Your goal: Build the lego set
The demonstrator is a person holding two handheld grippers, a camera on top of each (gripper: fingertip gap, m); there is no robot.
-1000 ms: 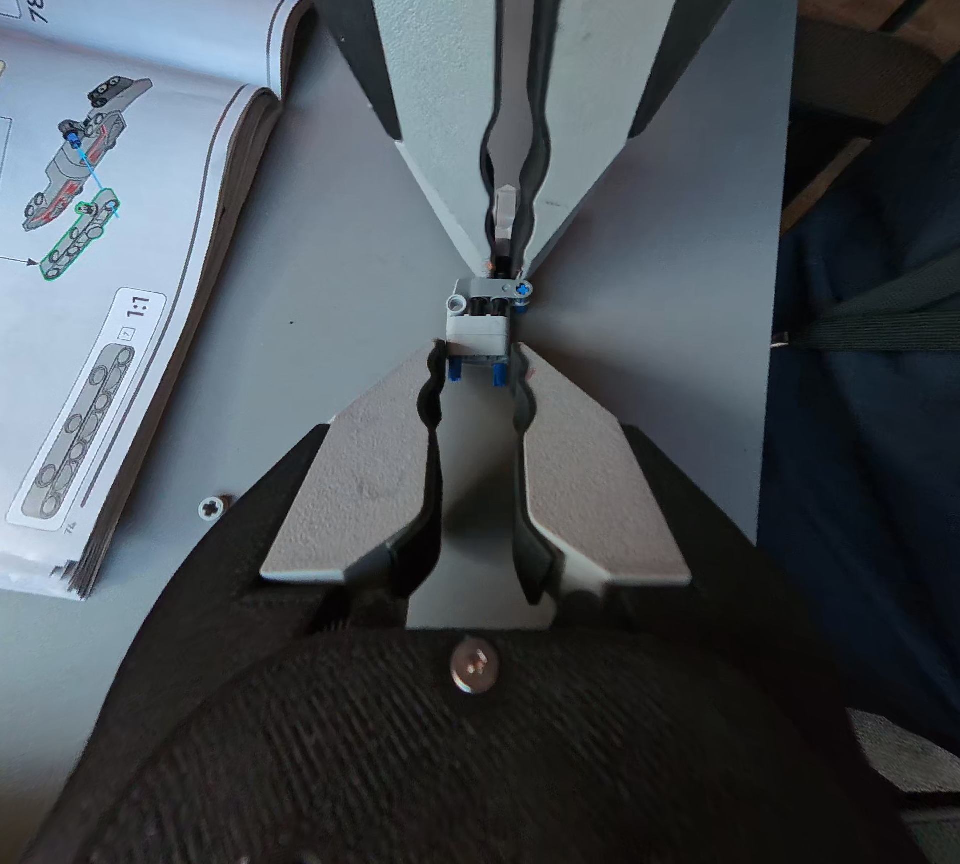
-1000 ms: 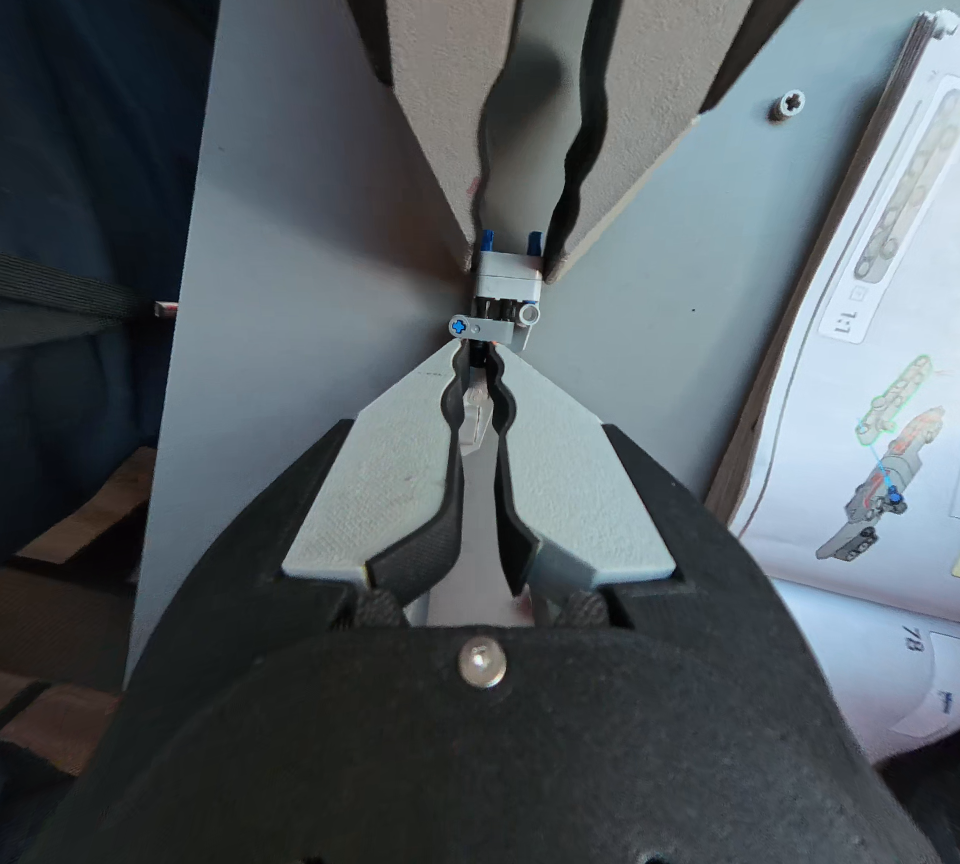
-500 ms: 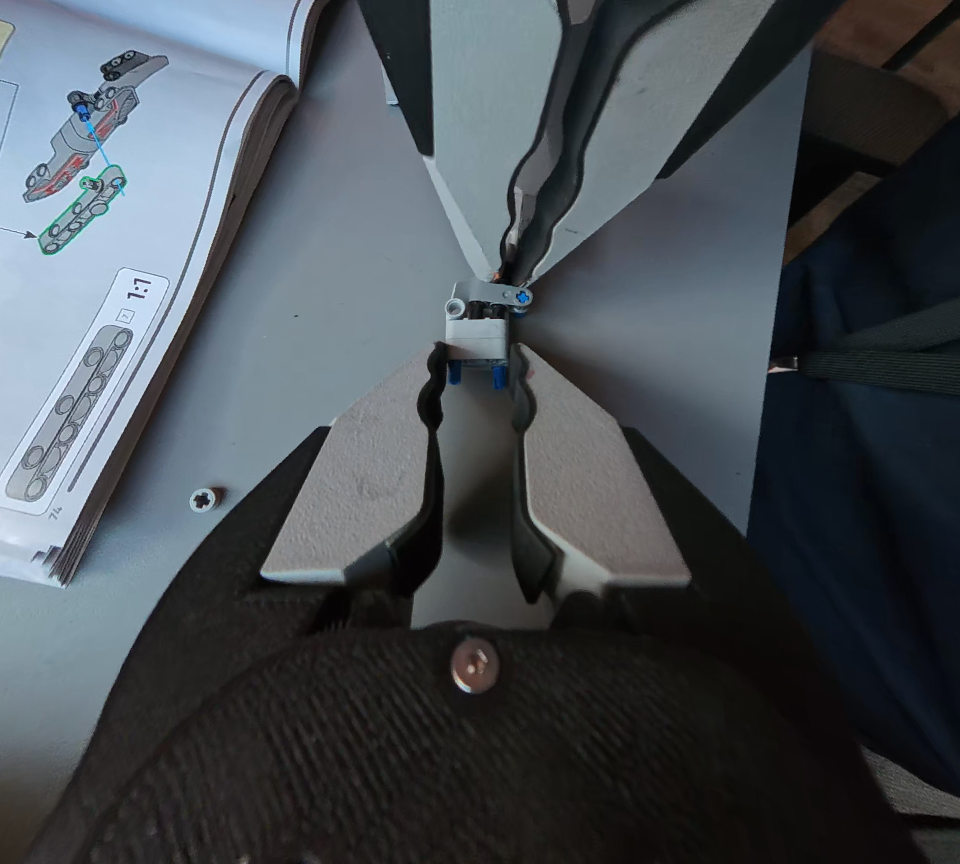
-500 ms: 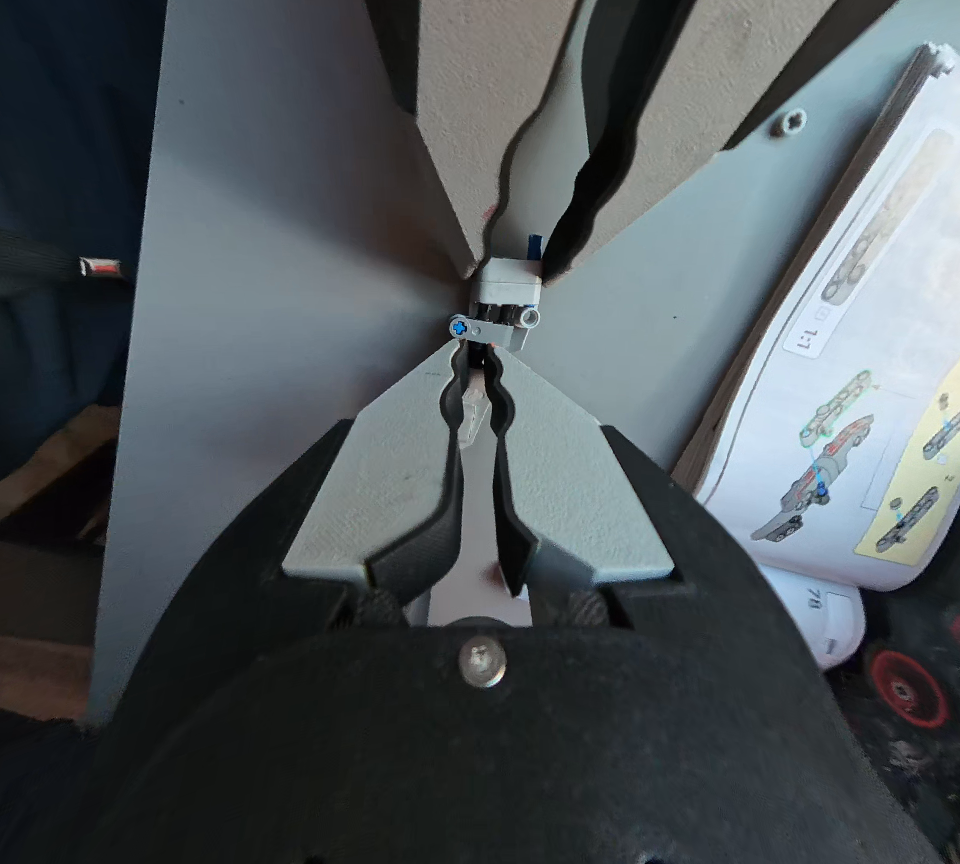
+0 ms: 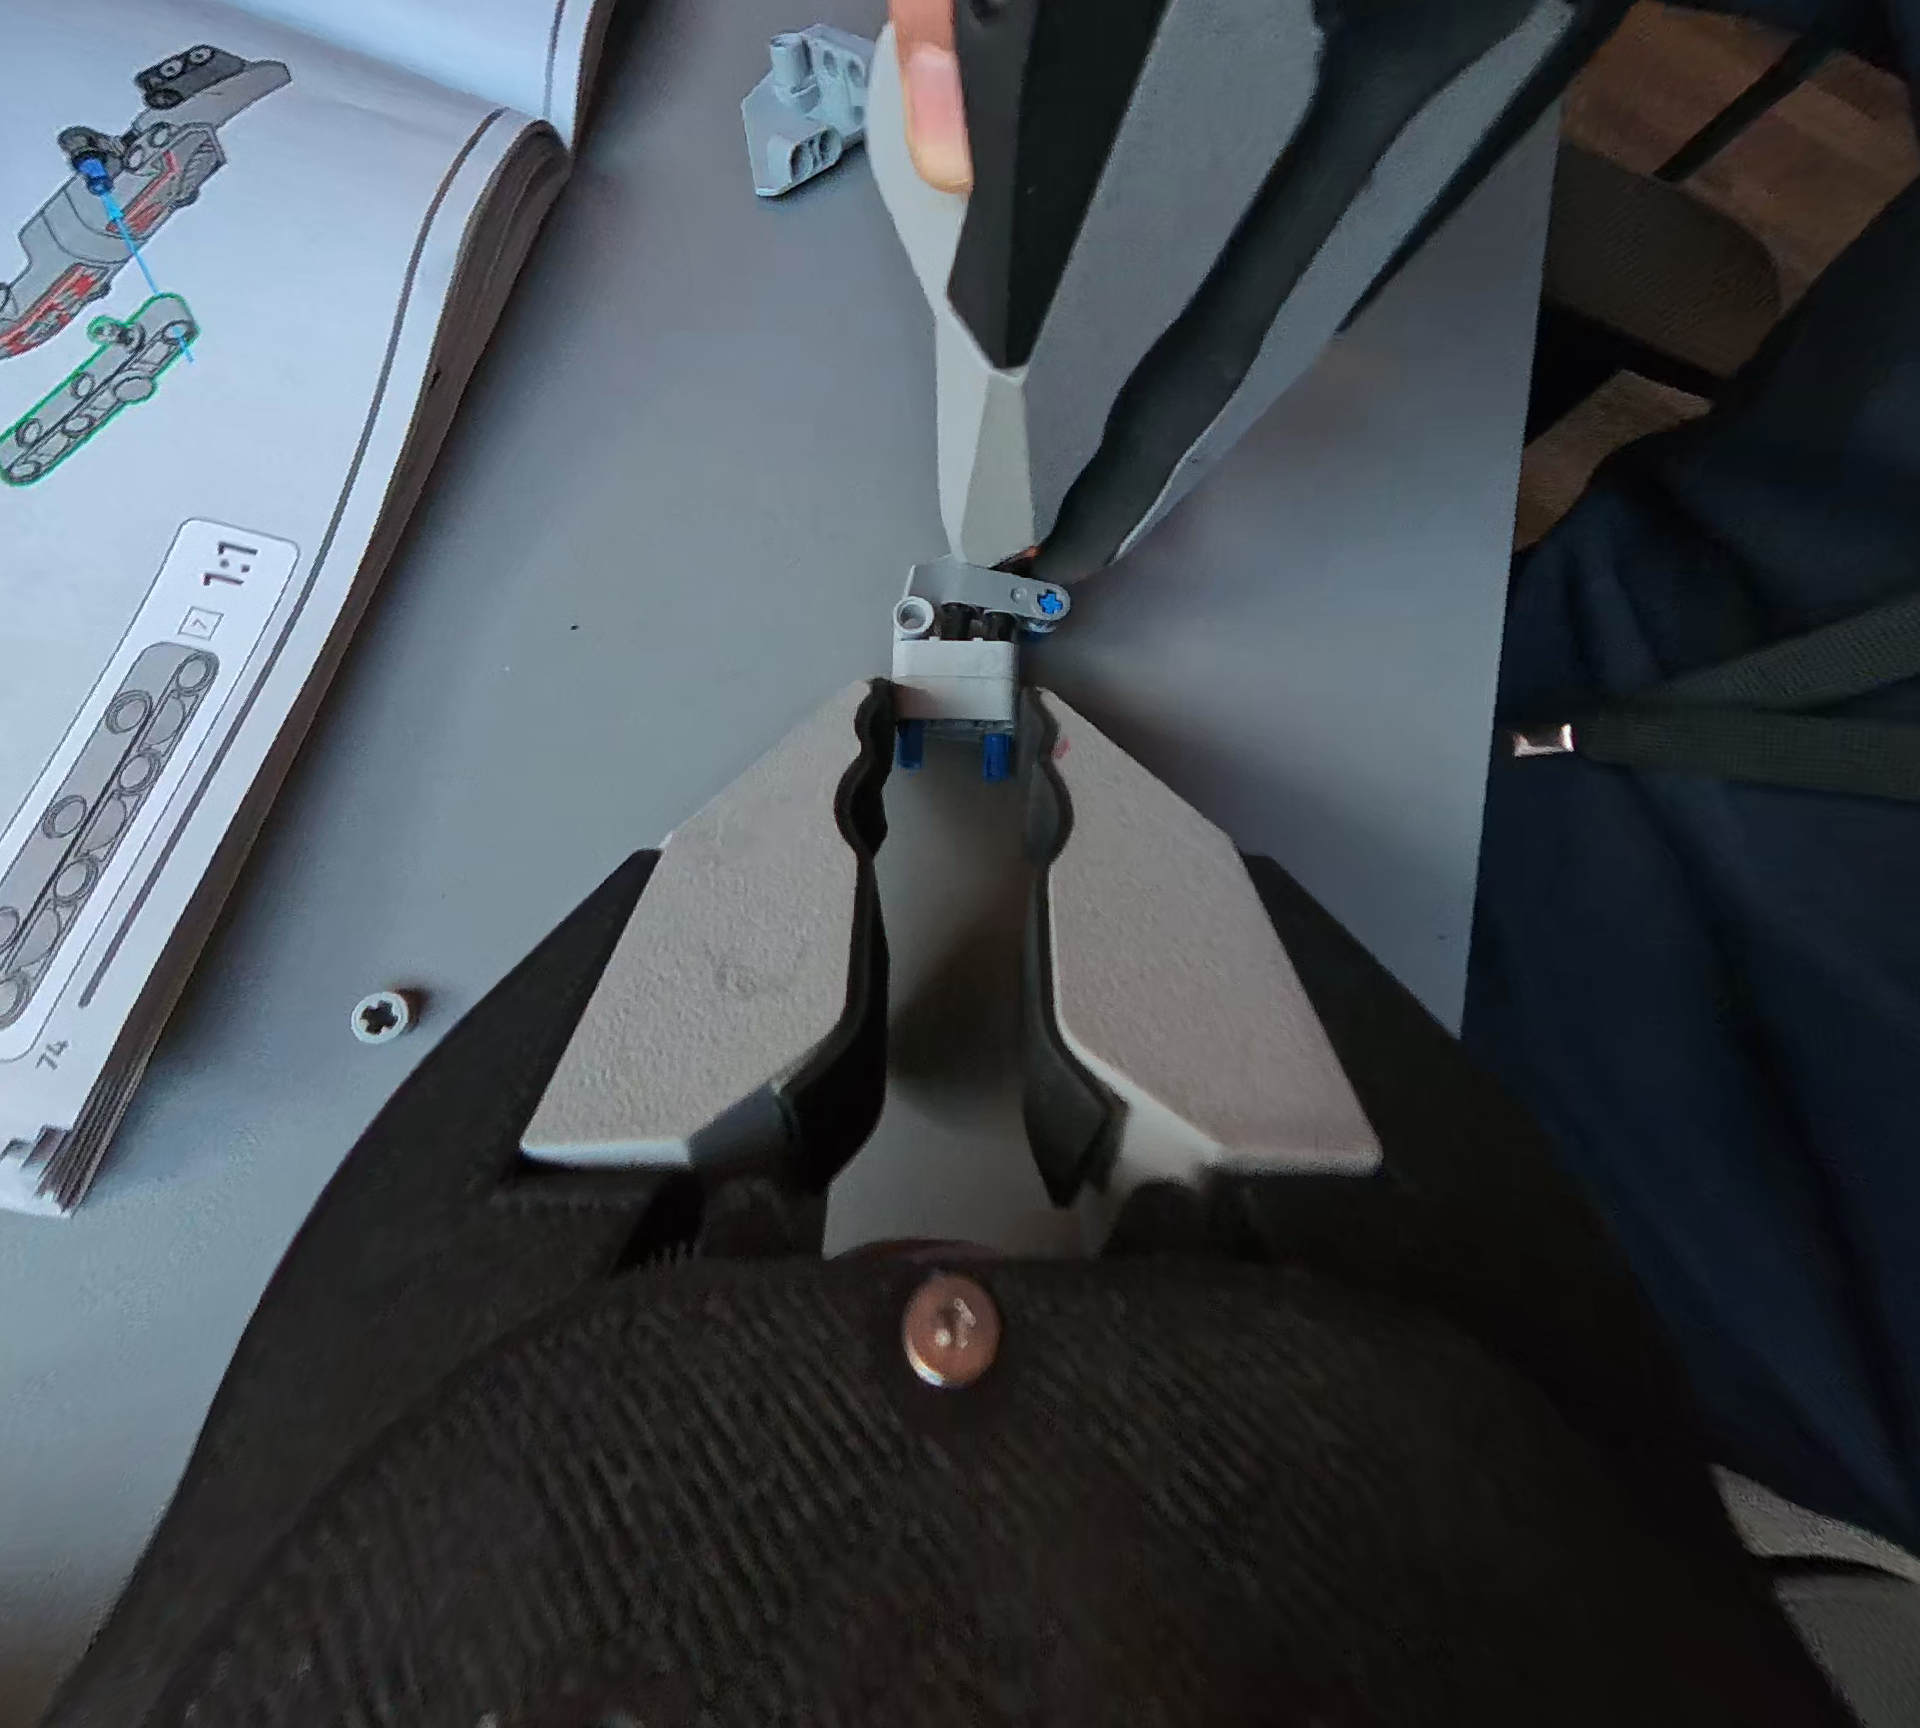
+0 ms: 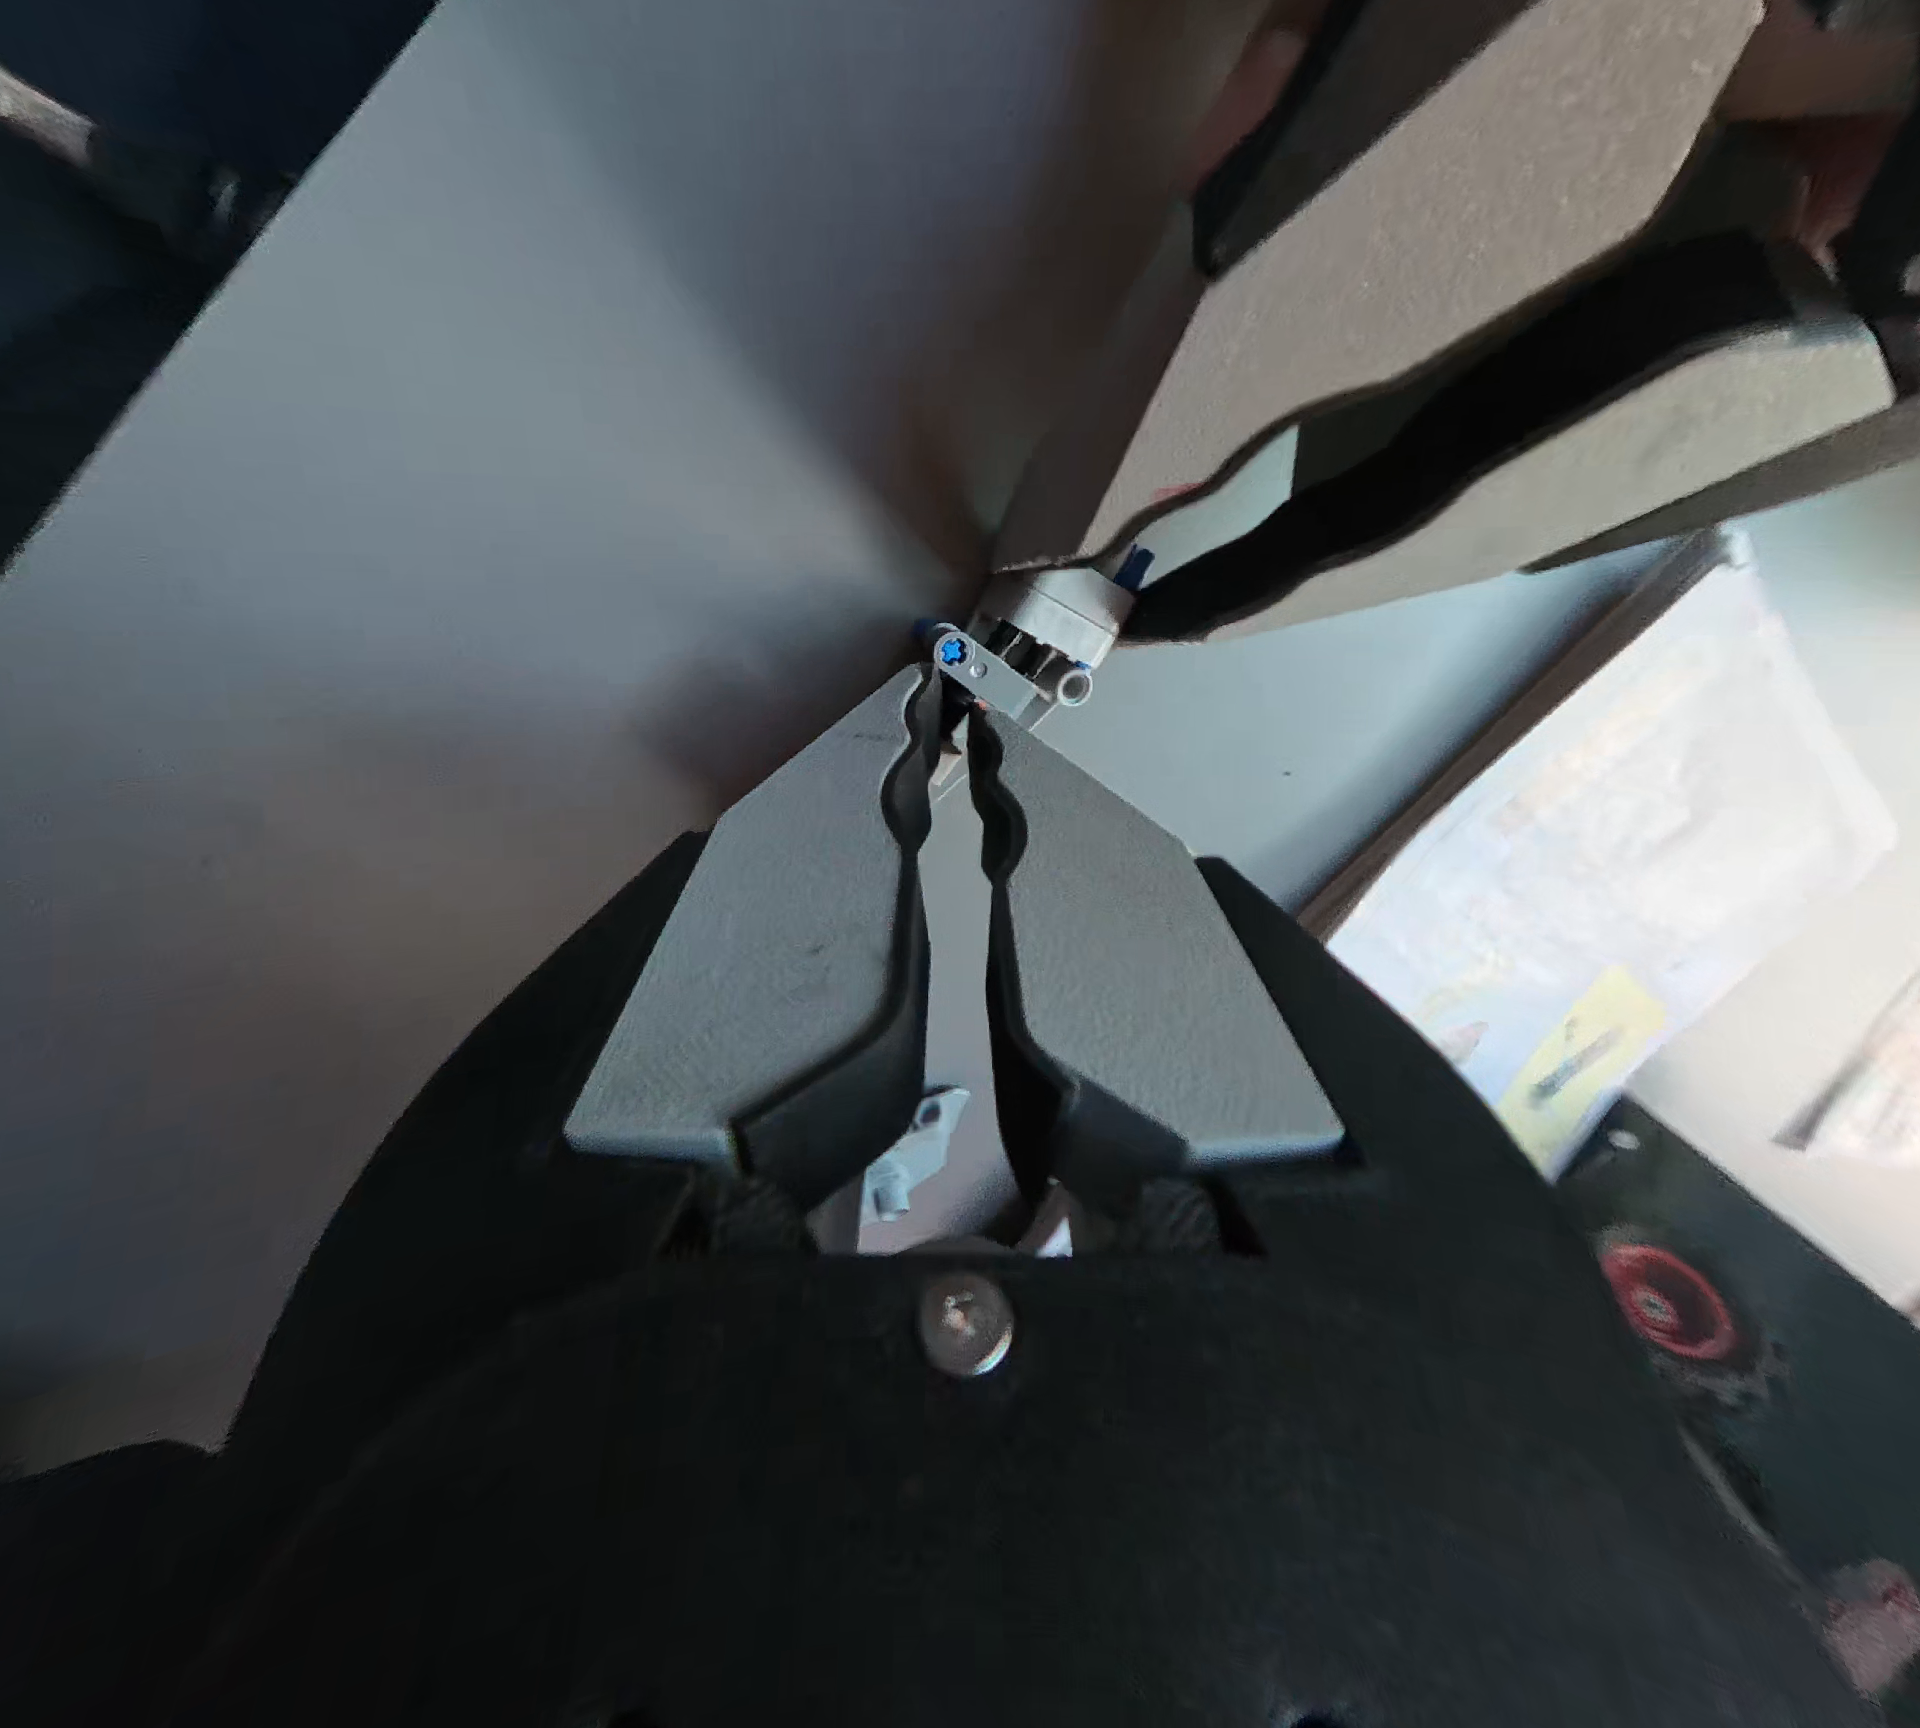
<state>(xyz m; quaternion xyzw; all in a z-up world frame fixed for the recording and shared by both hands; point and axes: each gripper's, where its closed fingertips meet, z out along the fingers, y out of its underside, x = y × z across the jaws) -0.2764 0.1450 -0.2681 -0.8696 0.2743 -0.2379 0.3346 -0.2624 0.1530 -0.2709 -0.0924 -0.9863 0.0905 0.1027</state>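
**Small grey lego bit pinched from both ends, above the table**

Tiny lego assembly [image 5: 956, 655] held up over the grey tabletop [image 5: 644, 535], near its right edge. Light grey block with two blue pins poking out the near side, black pins on the far side, and a thin grey lever across the top with a blue axle end.

Left gripper [image 5: 954, 717] pinching the grey block between its fingertips, black wavy pads snug on both sides. Right gripper [image 6: 951, 707] coming in from the opposite end, tilted over, fingers nearly pressed together on a small pale piece [image 6: 948, 759] right at the lever. Can't tell exactly what that piece is, too small and dark. Bare fingertip [image 5: 925, 16] visible along the right gripper's side in the left wrist view.

Further out: loose grey lego connector [image 5: 808, 109] lying toward the far edge of the tabletop, open instruction booklet [image 5: 260, 328] along the left side, small round grey piece [image 5: 381, 1018] just beside the booklet's near corner. Red wheel [image 6: 1662, 1315] off in the dark past the booklet in the right wrist view.
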